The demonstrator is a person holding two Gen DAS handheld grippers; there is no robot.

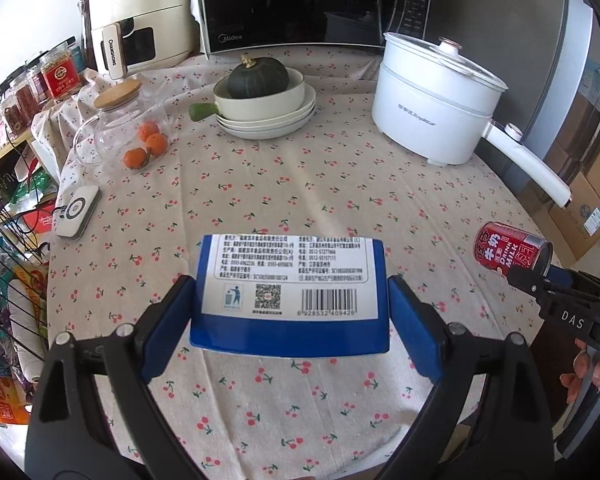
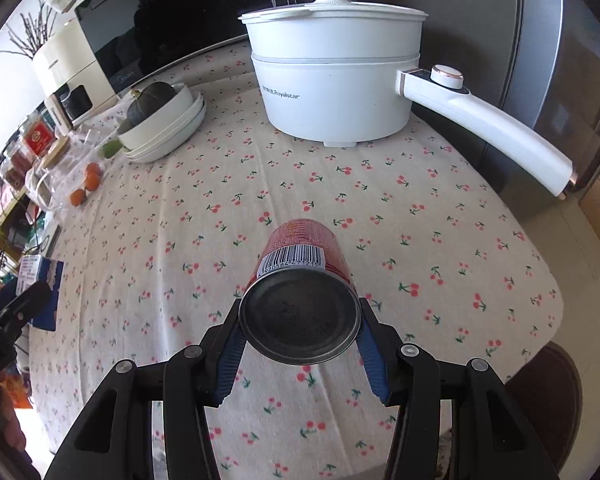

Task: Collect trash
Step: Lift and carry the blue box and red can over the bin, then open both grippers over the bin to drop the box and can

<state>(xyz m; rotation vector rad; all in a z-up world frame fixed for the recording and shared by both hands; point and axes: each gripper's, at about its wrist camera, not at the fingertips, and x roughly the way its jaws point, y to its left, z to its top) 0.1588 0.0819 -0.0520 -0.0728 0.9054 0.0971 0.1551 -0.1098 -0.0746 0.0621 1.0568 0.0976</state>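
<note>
Left tongs (image 1: 290, 312) are clamped on a blue carton (image 1: 290, 292), one blue pad on each short side. The carton is held off the surface (image 1: 300, 184), label side to the camera: white panel with small print, a QR code and a barcode. In the right wrist view the same carton (image 2: 40, 280) is seen at the far left edge, with the left tongs (image 2: 16, 312) gripping it.

Right tongs (image 2: 298, 344) are closed on a red drink can (image 2: 300, 292), gripped across its body near the base. The can is held roughly level, metal base toward the camera, barcode on top, above the cherry-print cloth. From the left wrist view the can (image 1: 510, 252) is seen at the right edge, tilted, with "DRINK MILK" printed on it; the right tongs (image 1: 540, 276) are only partly visible there.

Both held items are well apart, carton on the left, can on the right.

Further back on the surface: a white electric pot (image 2: 332, 80) with lid on and a long handle, a stack of plates (image 1: 268, 116) with a bowl on top holding a dark green squash (image 1: 258, 78), a glass jar (image 1: 130, 132) with a wooden lid and oranges inside, a small white device (image 1: 78, 210) near the left rim. A microwave (image 1: 300, 4) and a white CHANGHONG appliance (image 1: 140, 12) are placed at the back.
</note>
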